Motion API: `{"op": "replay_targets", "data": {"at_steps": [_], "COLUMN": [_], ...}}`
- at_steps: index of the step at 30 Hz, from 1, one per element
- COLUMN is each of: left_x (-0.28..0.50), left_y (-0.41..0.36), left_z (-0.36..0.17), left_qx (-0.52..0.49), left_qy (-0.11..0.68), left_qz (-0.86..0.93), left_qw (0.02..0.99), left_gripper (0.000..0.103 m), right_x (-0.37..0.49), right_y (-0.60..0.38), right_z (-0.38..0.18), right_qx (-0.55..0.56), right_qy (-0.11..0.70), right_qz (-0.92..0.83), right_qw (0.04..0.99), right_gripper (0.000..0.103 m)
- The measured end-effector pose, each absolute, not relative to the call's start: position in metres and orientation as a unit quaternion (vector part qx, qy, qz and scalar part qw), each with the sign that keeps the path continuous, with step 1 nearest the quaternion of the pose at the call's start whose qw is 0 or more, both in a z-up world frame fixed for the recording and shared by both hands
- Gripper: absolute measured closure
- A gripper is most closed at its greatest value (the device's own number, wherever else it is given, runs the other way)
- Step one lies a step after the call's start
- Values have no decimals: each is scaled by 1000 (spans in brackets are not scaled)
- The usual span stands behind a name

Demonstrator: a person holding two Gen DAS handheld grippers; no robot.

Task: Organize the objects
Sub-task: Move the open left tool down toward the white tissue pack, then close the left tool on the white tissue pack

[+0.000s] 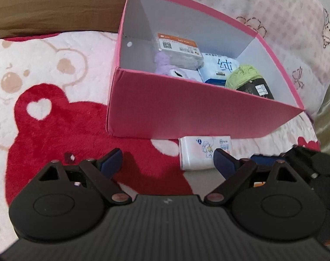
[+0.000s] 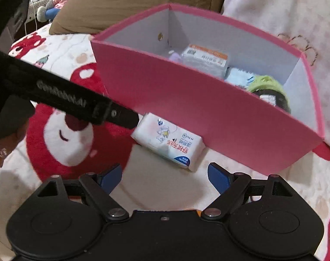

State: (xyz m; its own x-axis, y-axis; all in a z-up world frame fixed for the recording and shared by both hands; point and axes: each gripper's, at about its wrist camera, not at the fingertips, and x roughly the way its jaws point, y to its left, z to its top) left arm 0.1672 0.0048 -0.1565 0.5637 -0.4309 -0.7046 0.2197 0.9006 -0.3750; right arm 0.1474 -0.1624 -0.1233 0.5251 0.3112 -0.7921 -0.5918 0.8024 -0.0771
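Two grippers hang over a blanket printed with red and white bears, both with their jaws spread wide and nothing between them. The left gripper points down at the red bear patch; a white tissue pack lies on the blanket just past its right finger, close against the near wall of a pink box. From the right gripper the same tissue pack sits ahead of the fingers, beside the box, with the dark body of the left gripper reaching in above it. Inside the box lie an orange-labelled packet, a purple plush toy, a blue tissue pack and a ball of green yarn. A brown pillow rests behind the box.
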Motion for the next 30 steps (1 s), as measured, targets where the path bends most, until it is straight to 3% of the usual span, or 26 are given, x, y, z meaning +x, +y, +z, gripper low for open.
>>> {"op": "replay_targets", "data": {"at_steps": [10, 18, 28, 30], "left_x": [173, 171, 179, 182], "left_y": [-5, -17, -16, -17], "left_z": [-167, -175, -184, -186], "left_qx": [-139, -124, -154, -160], "left_qy": [439, 434, 426, 430], "left_qz": [-215, -210, -238, -234], "left_qw": [861, 867, 859, 857], "left_gripper": [17, 35, 70, 70], "right_x": [164, 171, 175, 176], "right_y": [-160, -156, -150, -149], "right_z": [-139, -145, -146, -147], "right_qx": [-145, -133, -125, -129], "right_qy": [421, 429, 423, 423], "right_qz": [271, 266, 269, 270], "right_qw": [854, 853, 856, 856], "right_gripper": [15, 15, 14, 13]}}
